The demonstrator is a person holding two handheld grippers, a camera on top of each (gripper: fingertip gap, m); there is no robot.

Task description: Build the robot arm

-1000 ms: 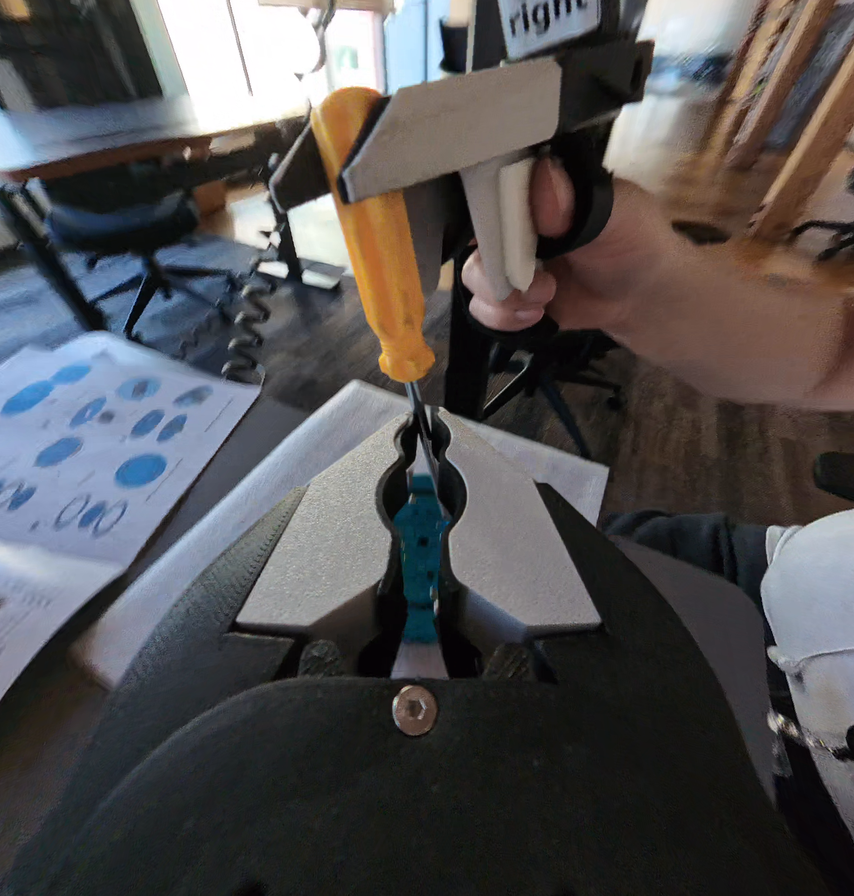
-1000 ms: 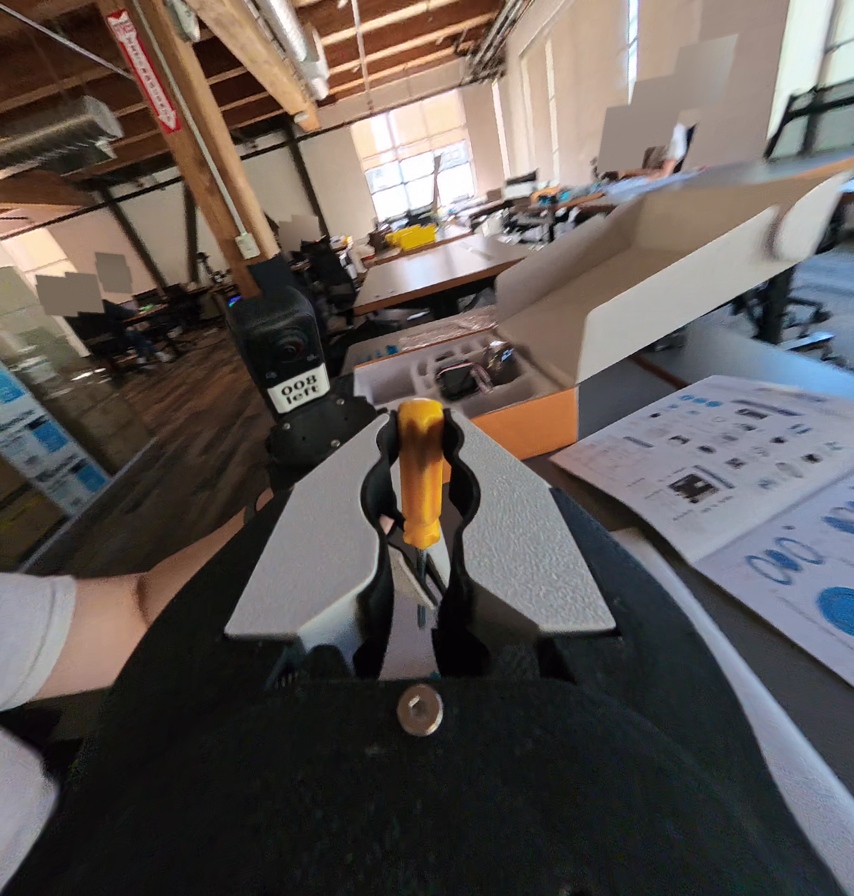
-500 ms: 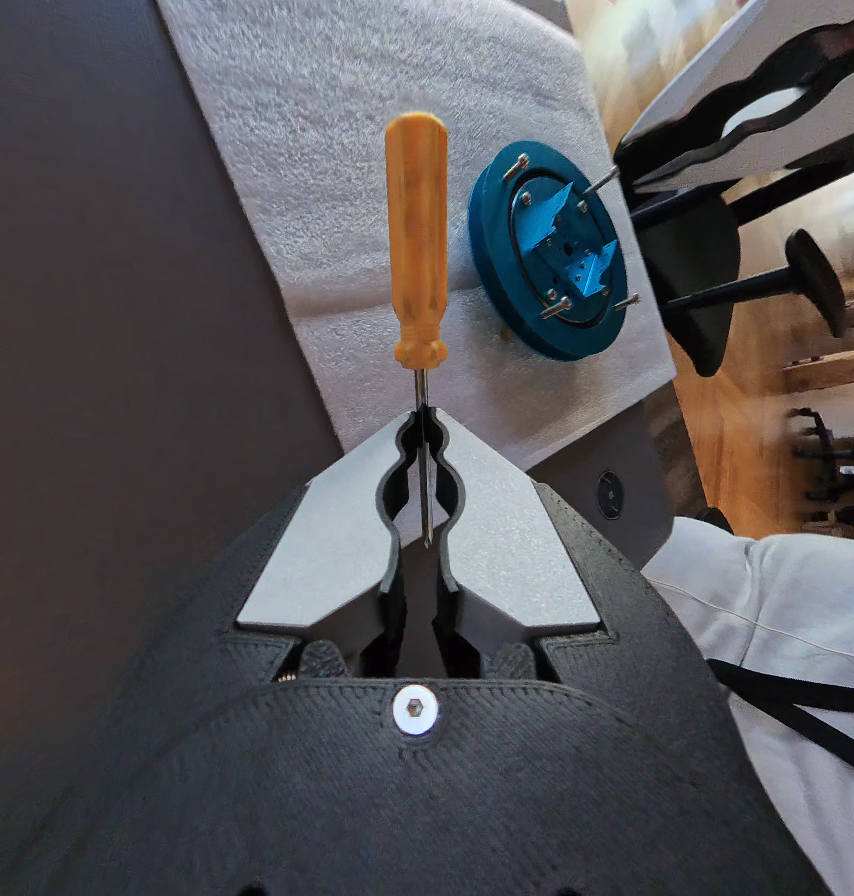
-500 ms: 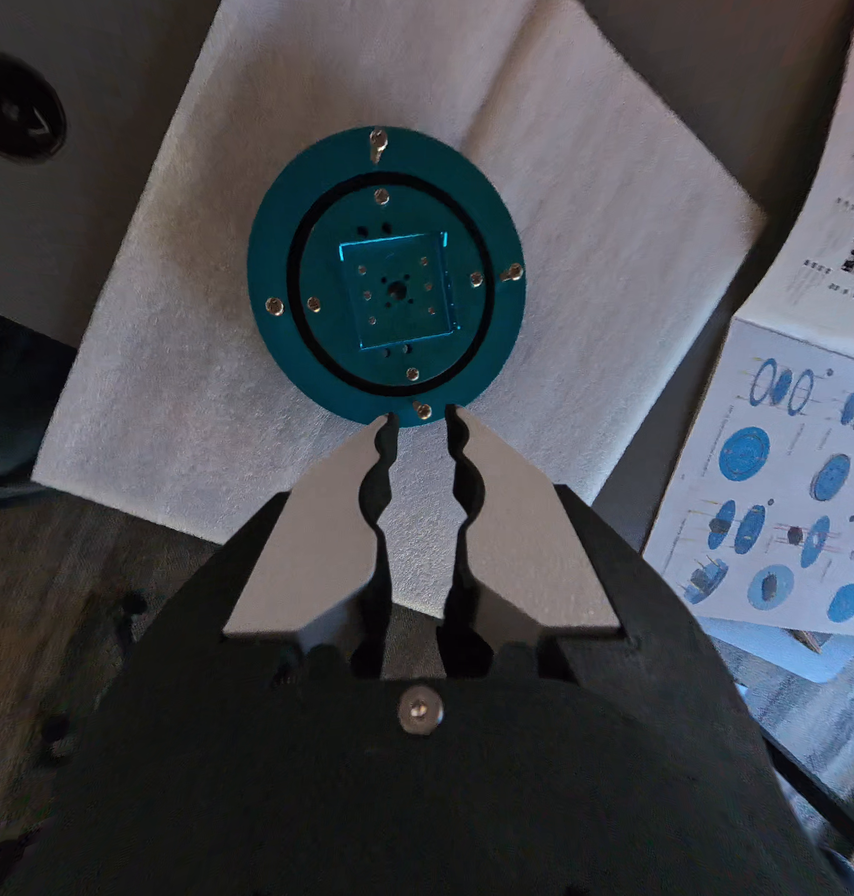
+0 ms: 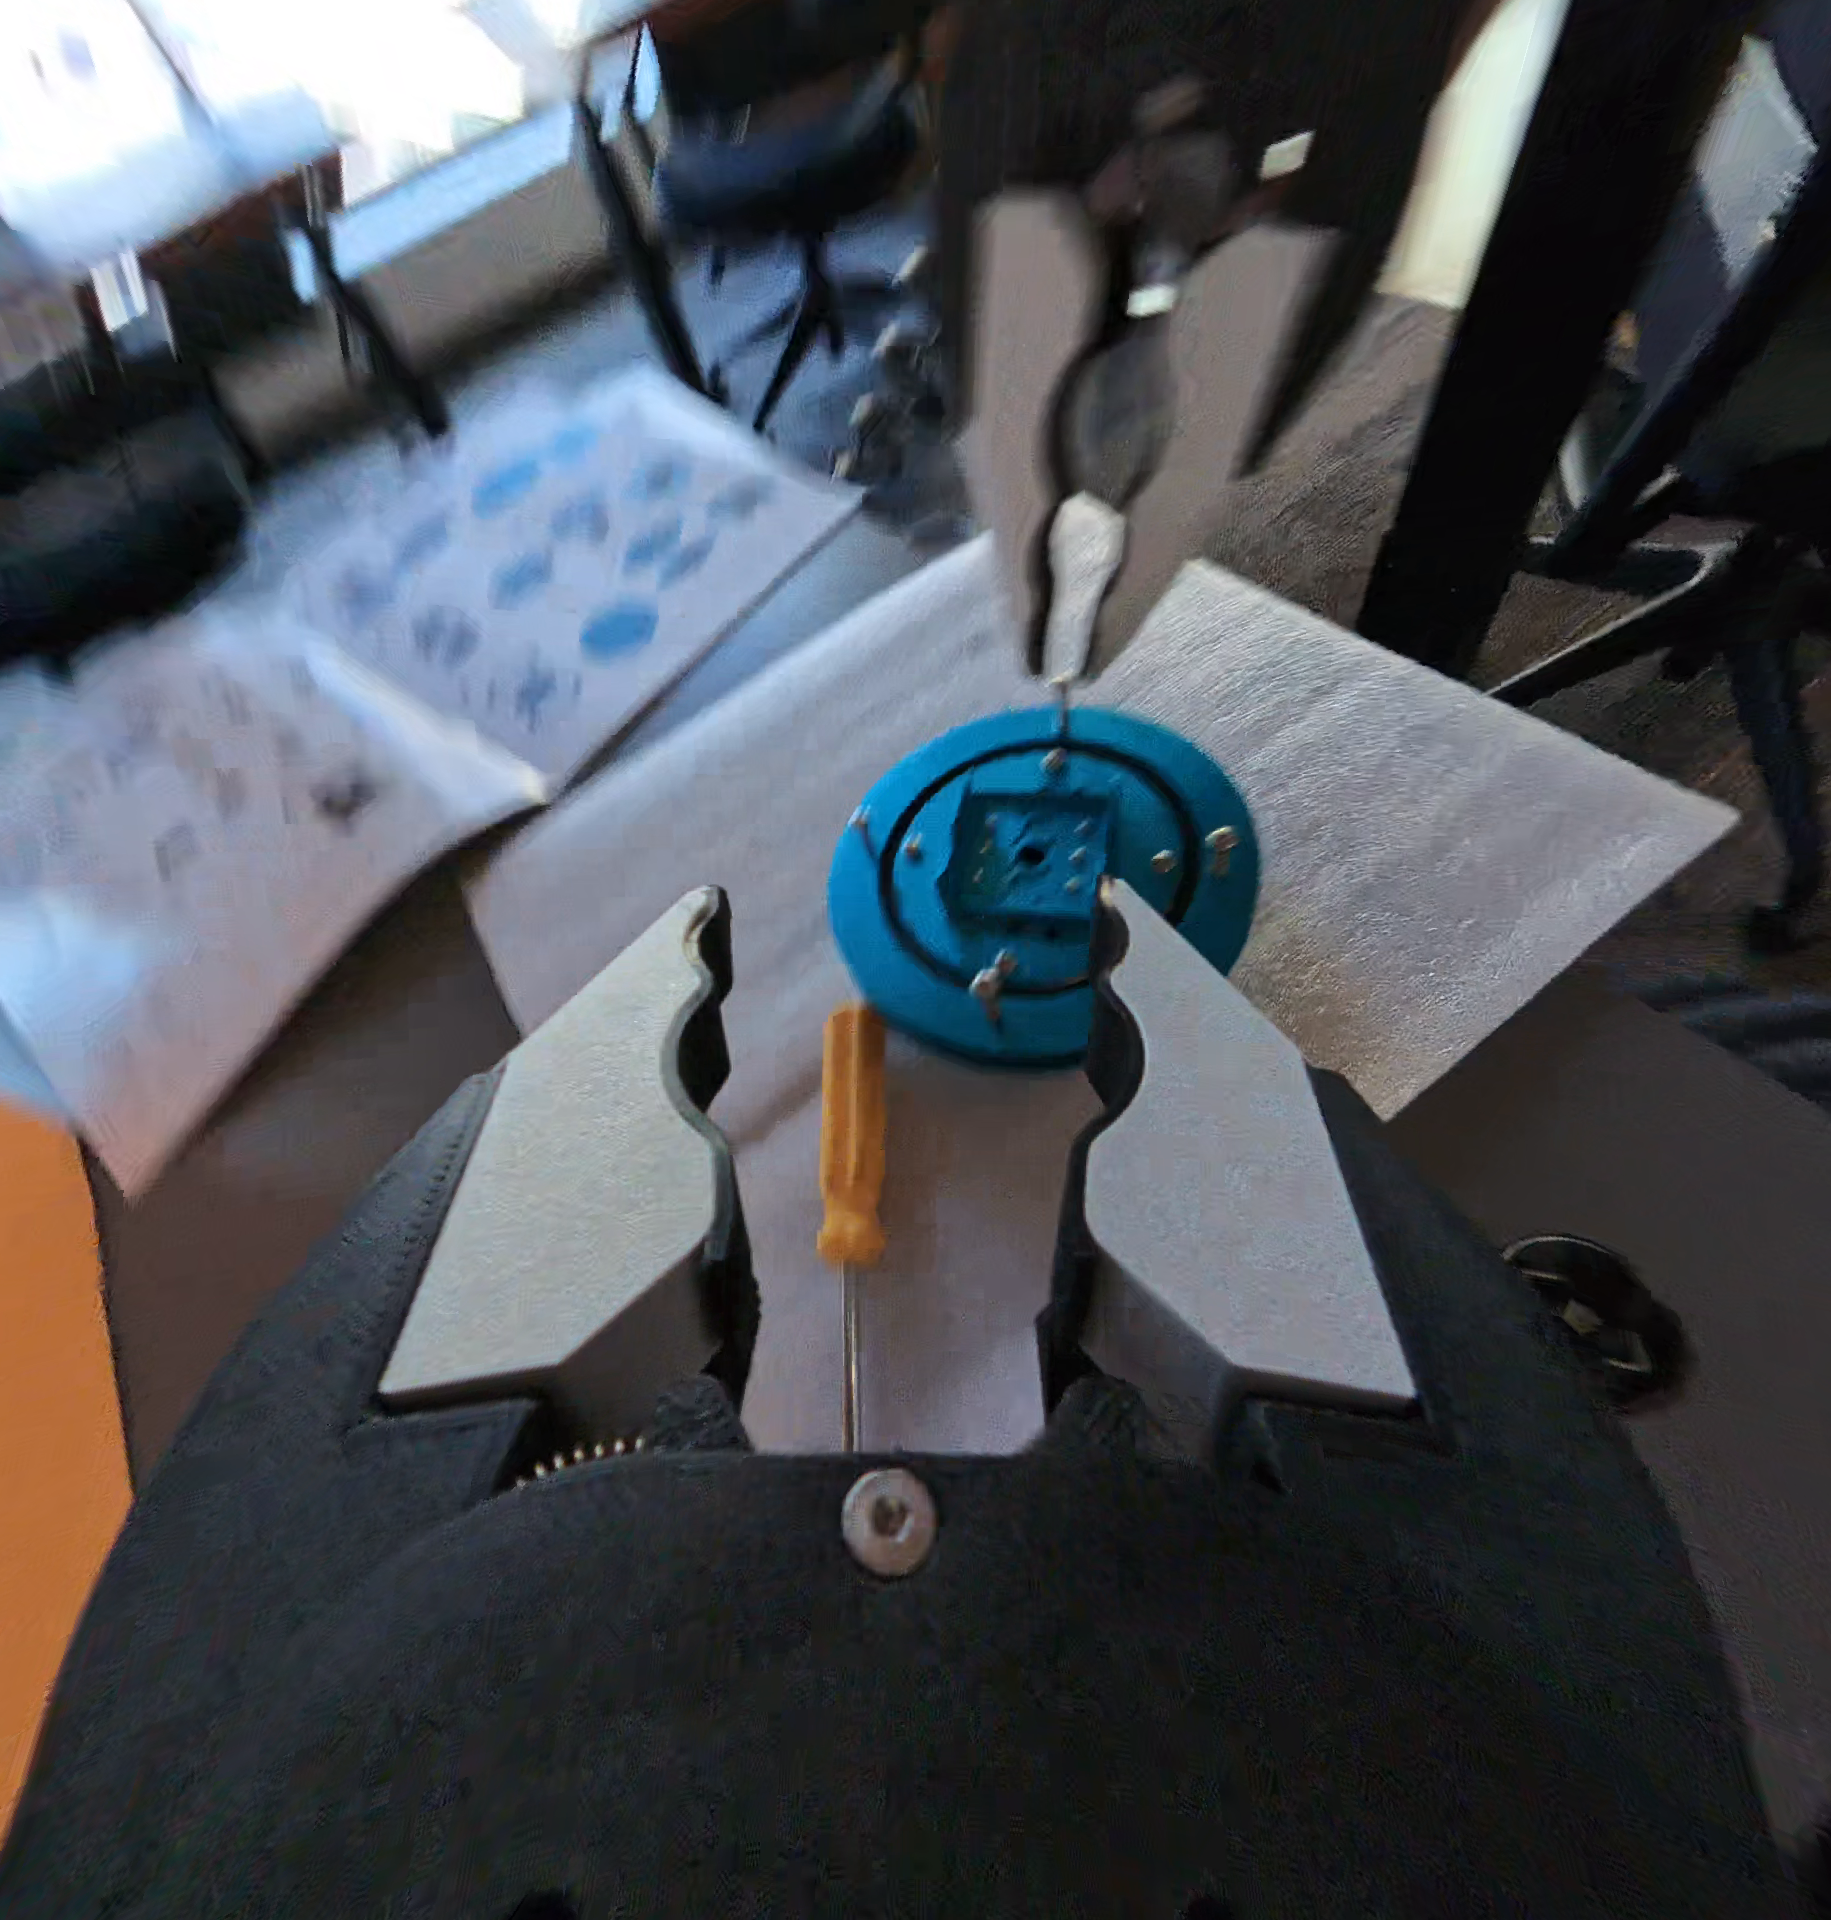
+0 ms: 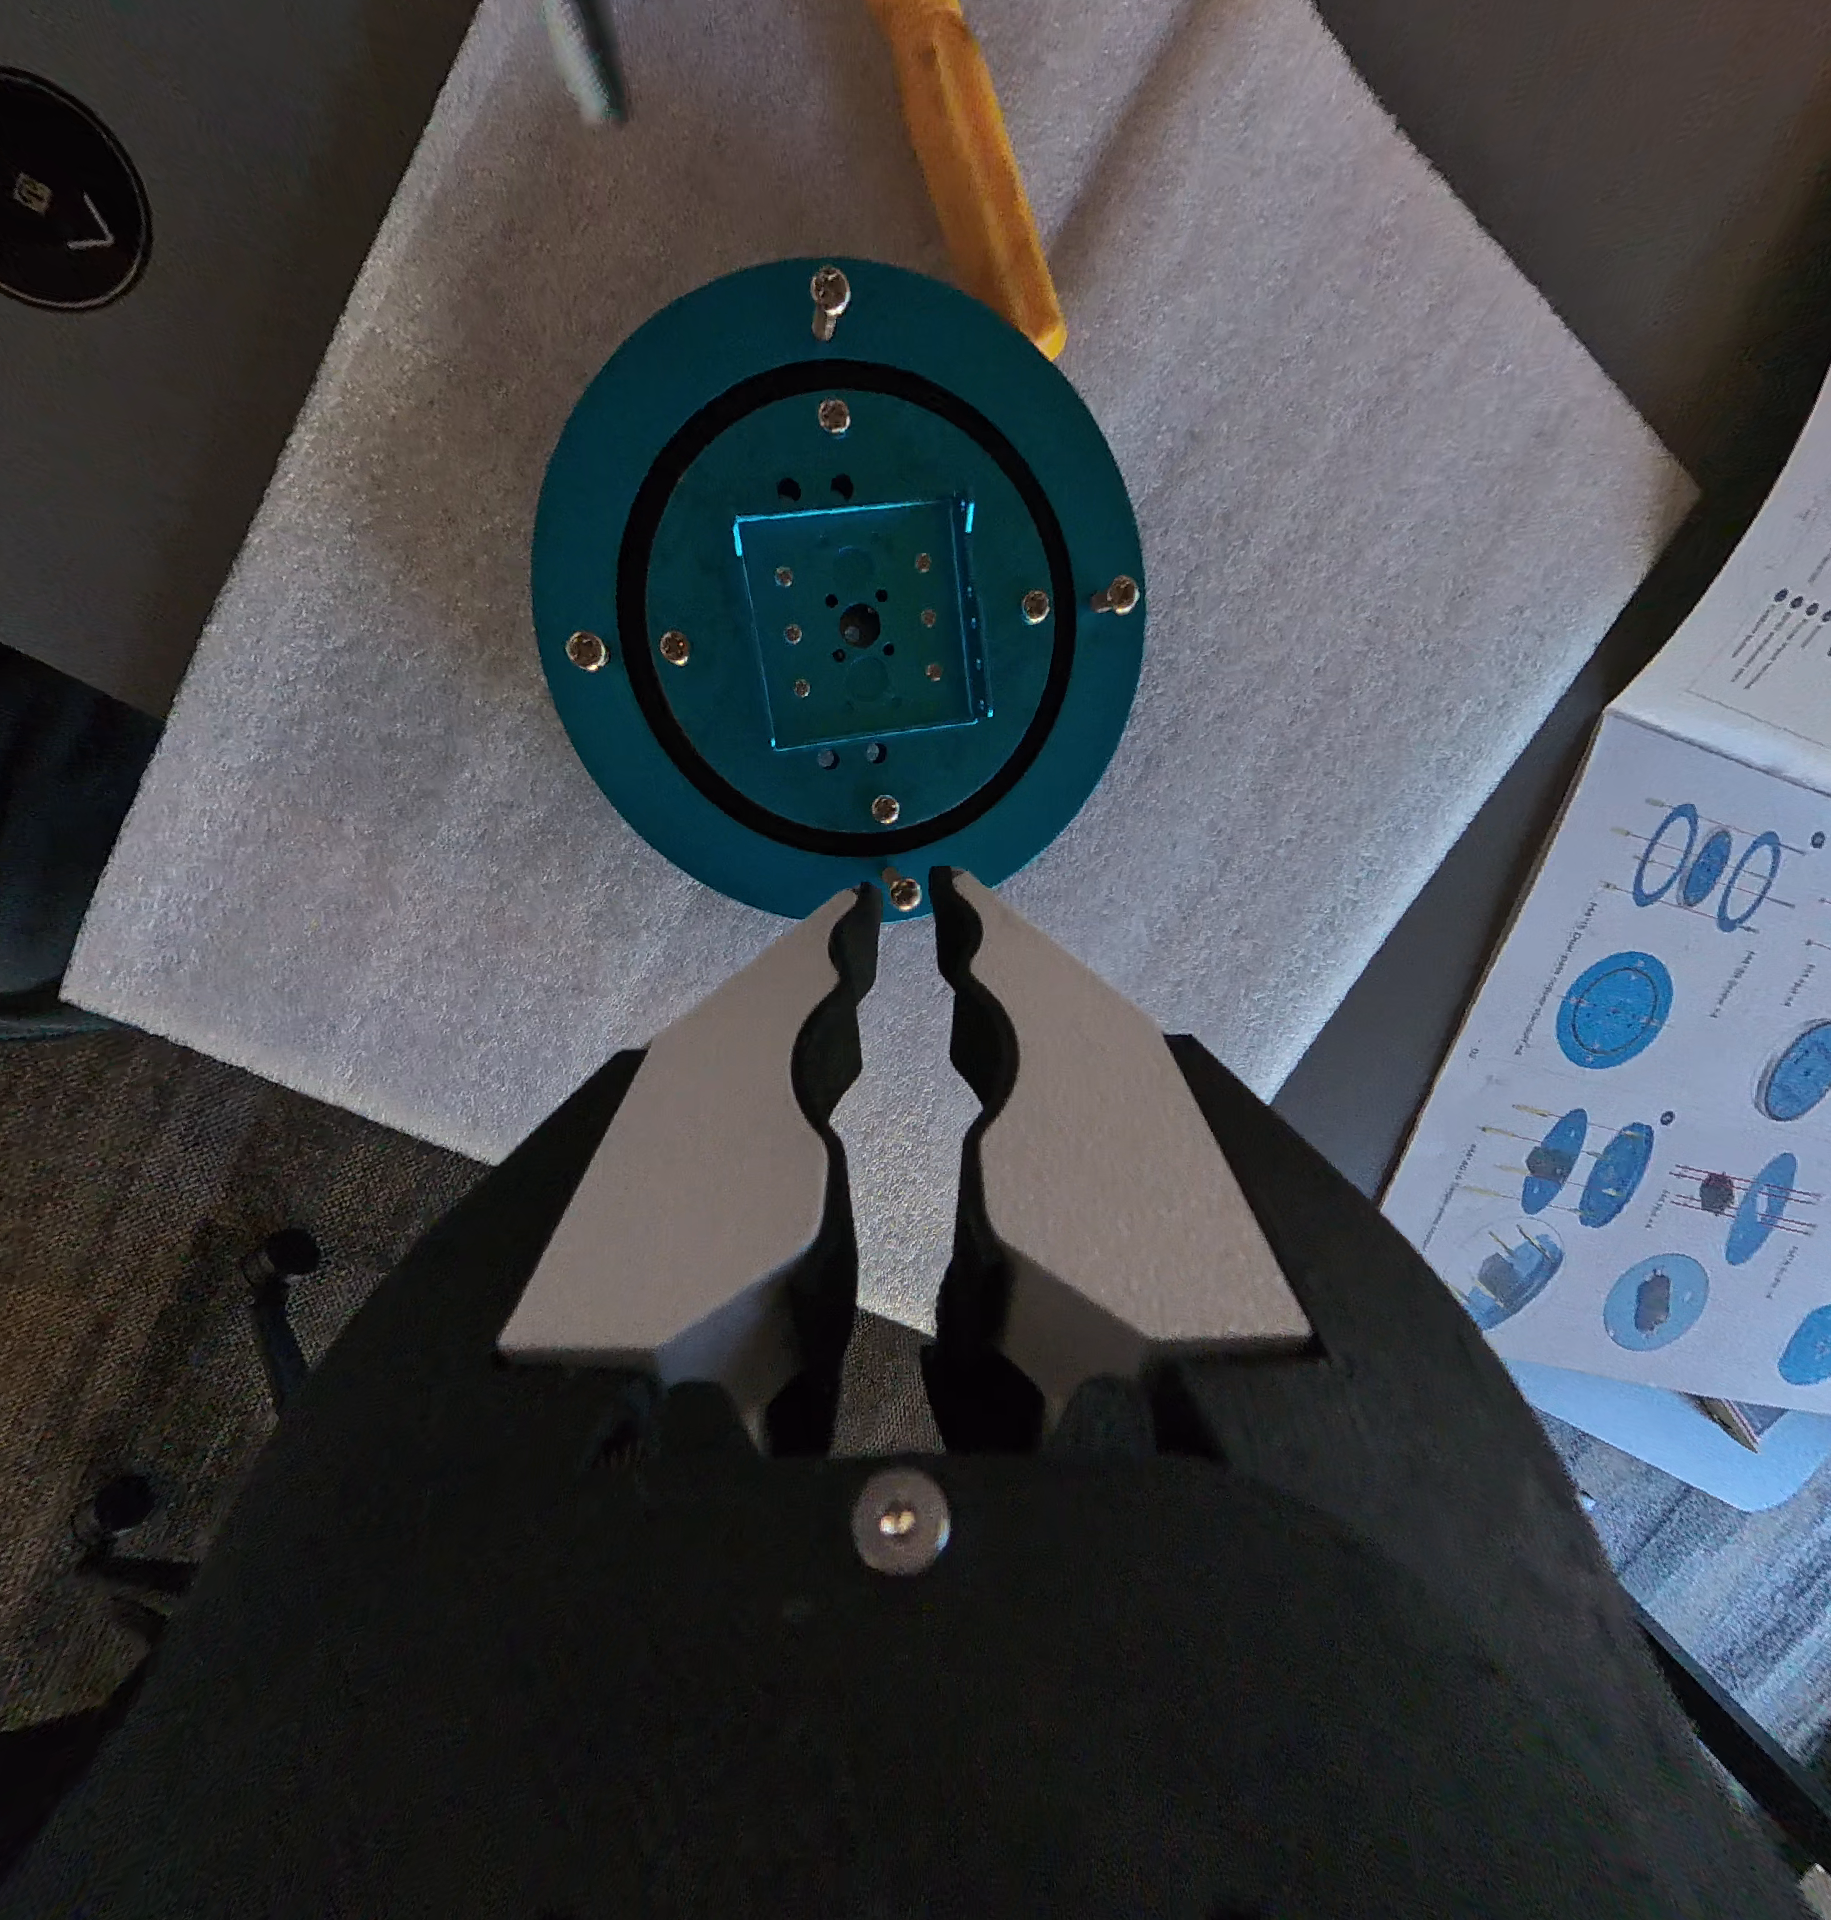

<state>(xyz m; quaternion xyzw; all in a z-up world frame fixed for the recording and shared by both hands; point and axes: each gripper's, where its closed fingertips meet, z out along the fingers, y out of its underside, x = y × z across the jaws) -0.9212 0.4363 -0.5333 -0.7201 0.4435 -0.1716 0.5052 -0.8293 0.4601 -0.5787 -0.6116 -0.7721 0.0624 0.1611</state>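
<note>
A blue round disc (image 5: 1150, 790) with several screws lies on a white foam pad (image 5: 1410, 831). My left gripper (image 5: 906, 904) is open and empty, just short of the disc. An orange-handled screwdriver (image 5: 854, 1122) lies on the pad between its fingers, untouched. In the right wrist view the disc (image 6: 599, 520) is seen from above, with the screwdriver (image 6: 978, 177) beyond it. My right gripper (image 6: 903, 888) is nearly closed, its tips pinching a raised screw (image 6: 903, 894) at the disc's near rim. It also shows in the left wrist view (image 5: 1062, 655), at the disc's far edge.
Printed instruction sheets (image 5: 537, 551) lie left of the pad, and show in the right wrist view (image 6: 1669, 1091) too. An orange box (image 5: 17, 1351) is at the left edge. A black round desk grommet (image 5: 1591, 1320) sits right of the pad. Chairs and desk legs stand beyond the table.
My left gripper held the screwdriver by its shaft half a second ago; it has opened and the screwdriver lies on the pad. My right gripper has come closer and narrowed onto the rim screw.
</note>
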